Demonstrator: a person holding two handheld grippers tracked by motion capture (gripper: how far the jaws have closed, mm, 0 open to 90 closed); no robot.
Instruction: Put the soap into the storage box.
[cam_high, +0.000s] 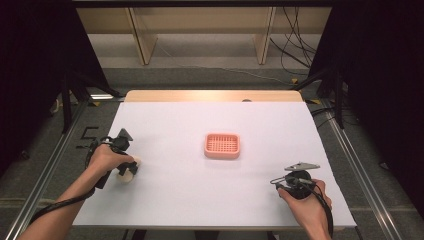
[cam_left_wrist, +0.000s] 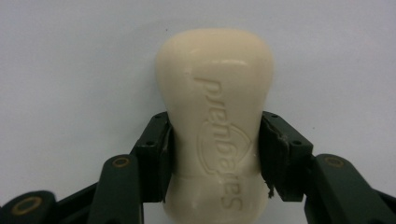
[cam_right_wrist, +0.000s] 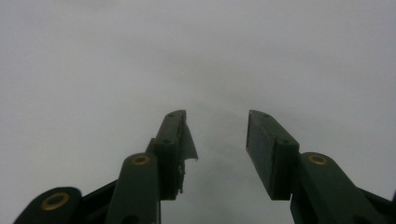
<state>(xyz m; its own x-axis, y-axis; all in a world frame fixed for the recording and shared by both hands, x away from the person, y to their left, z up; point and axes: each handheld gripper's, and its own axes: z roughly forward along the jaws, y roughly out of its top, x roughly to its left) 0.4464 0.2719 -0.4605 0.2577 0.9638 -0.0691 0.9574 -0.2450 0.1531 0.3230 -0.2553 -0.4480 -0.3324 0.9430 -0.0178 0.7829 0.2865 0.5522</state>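
The left gripper (cam_left_wrist: 215, 154) is clamped on a cream bar of soap (cam_left_wrist: 215, 121), its two black jaws pressing the bar's narrow waist from either side. The soap lies on the white sheet covering the desk (cam_high: 200, 200), embossed lettering facing up, its broad rounded end sticking out past the jaw tips. In the high view the soap (cam_high: 128, 170) sits near the left edge of the desk, close to the near side, under the left hand (cam_high: 106, 159).

A pink soap dish (cam_high: 222, 145) with a gridded floor rests at the middle of the desk, well apart from the soap, with bare white sheet between them and on every side of it.

The right gripper (cam_right_wrist: 218, 140) is at the near right of the desk, jaws spread with nothing between them, held by the right hand (cam_high: 305, 202) close to the near edge.
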